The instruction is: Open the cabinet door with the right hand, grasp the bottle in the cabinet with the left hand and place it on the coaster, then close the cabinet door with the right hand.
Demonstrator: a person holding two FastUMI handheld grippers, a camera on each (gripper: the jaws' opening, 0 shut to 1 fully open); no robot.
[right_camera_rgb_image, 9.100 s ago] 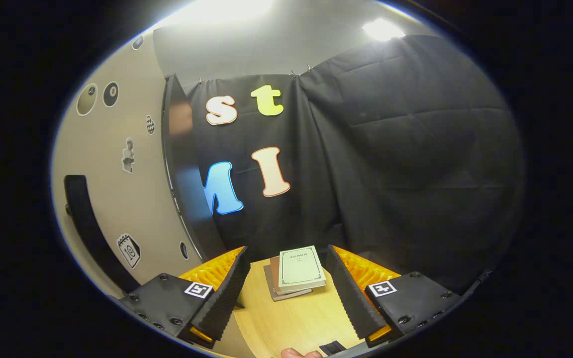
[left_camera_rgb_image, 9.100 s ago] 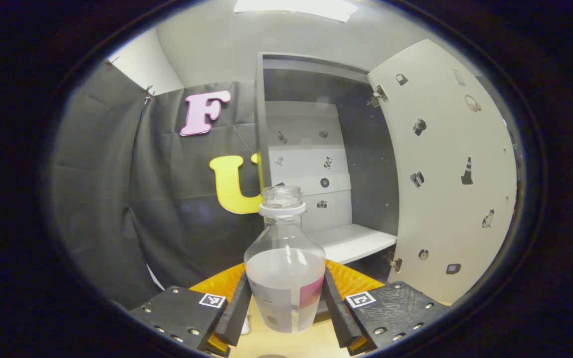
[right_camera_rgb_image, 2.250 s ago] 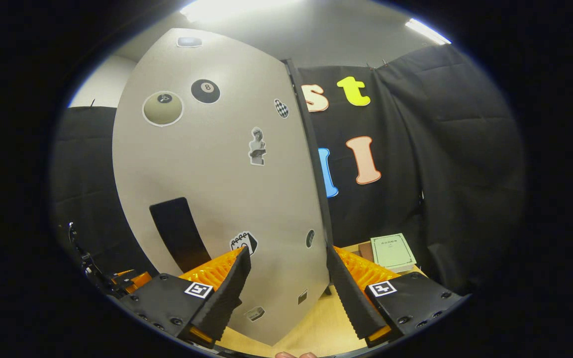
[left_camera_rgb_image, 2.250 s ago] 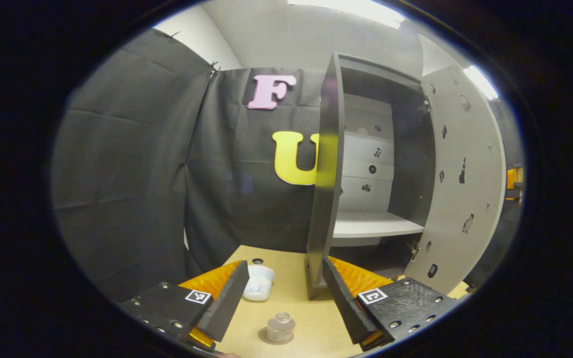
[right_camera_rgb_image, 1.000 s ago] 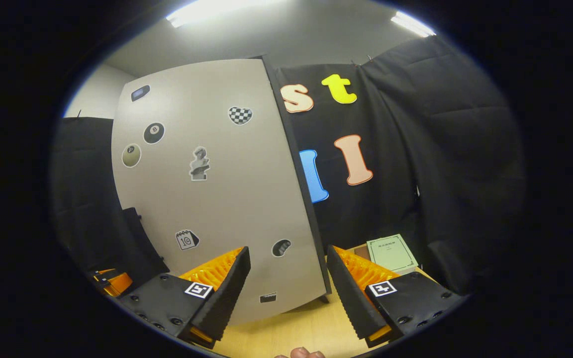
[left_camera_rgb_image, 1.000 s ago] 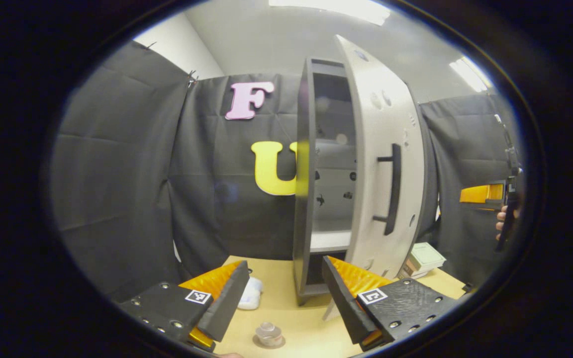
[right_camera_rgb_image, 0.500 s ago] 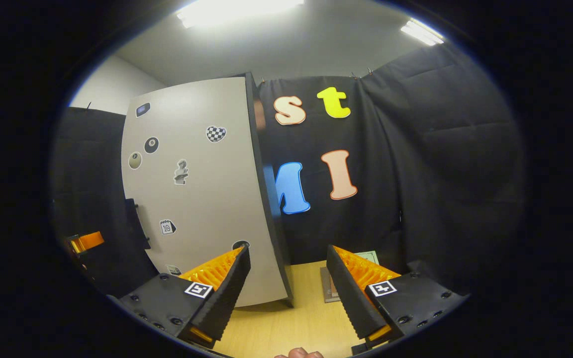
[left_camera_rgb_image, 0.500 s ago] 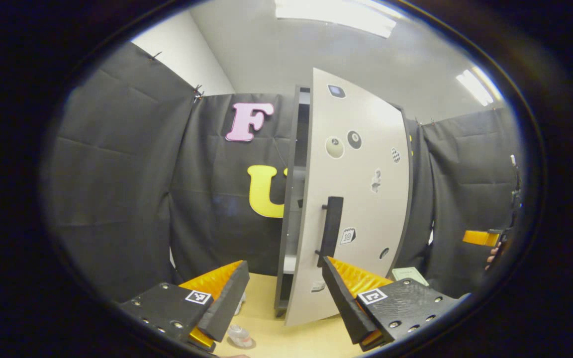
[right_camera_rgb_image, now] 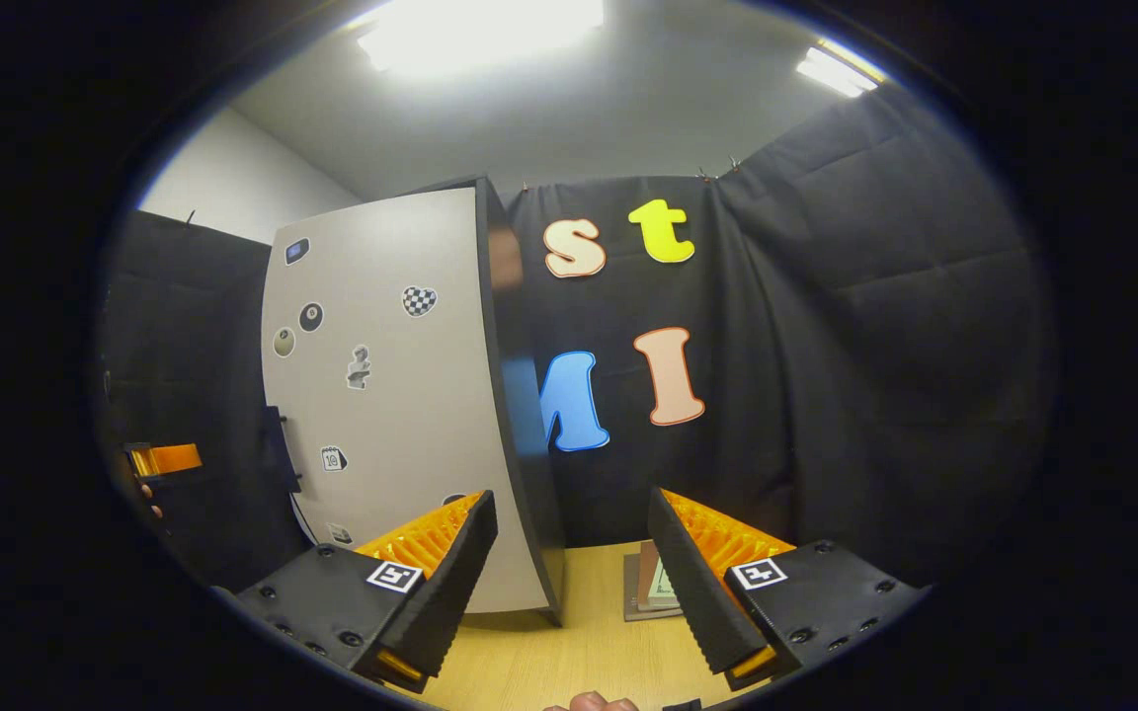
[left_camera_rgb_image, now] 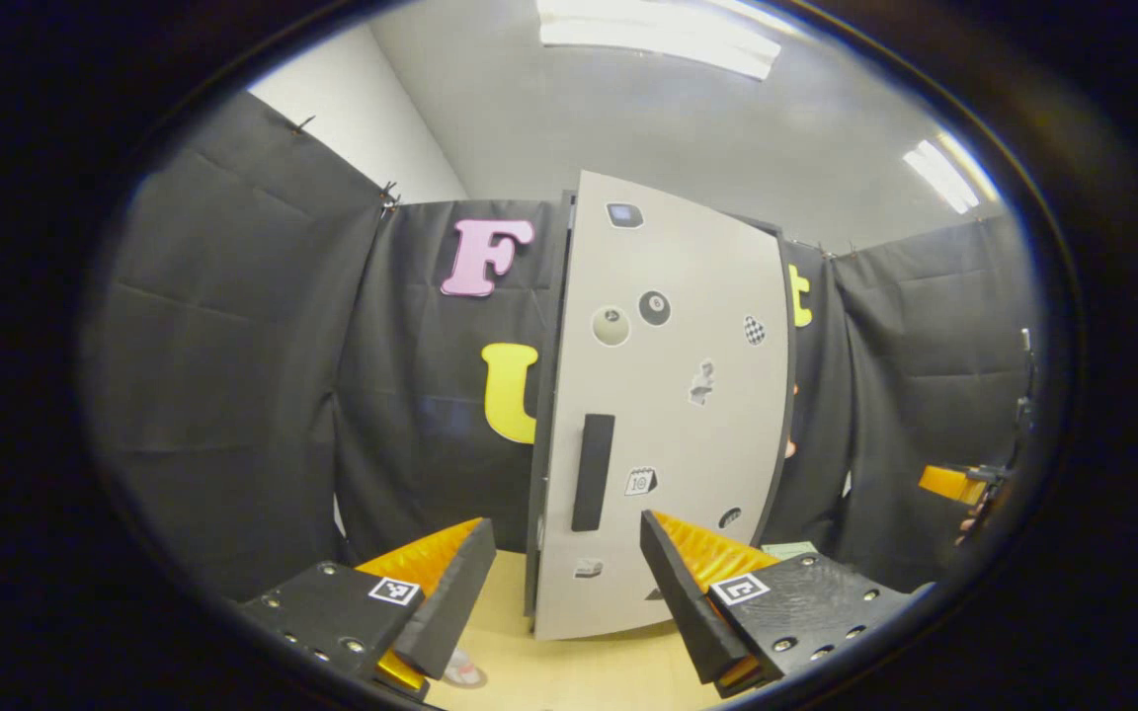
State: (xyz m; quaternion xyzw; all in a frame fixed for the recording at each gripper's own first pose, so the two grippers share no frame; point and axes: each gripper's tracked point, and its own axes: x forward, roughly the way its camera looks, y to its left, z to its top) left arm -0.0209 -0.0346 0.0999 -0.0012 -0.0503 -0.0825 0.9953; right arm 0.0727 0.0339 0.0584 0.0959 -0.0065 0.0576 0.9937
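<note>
Both my grippers, left and right, gape empty; cabinet door at centre looks closed, task apparently finished.

A staged recording booth, not a lived-in room.
Black cloth wall hangs pinned on every side under ceiling strip lights; one sticker-covered cabinet stands on a bare wooden table beside a few stacked books.

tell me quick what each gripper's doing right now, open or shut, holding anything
Left gripper: open, holding nothing, facing the cabinet door.
Right gripper: open, holding nothing, clear of the door.
</note>
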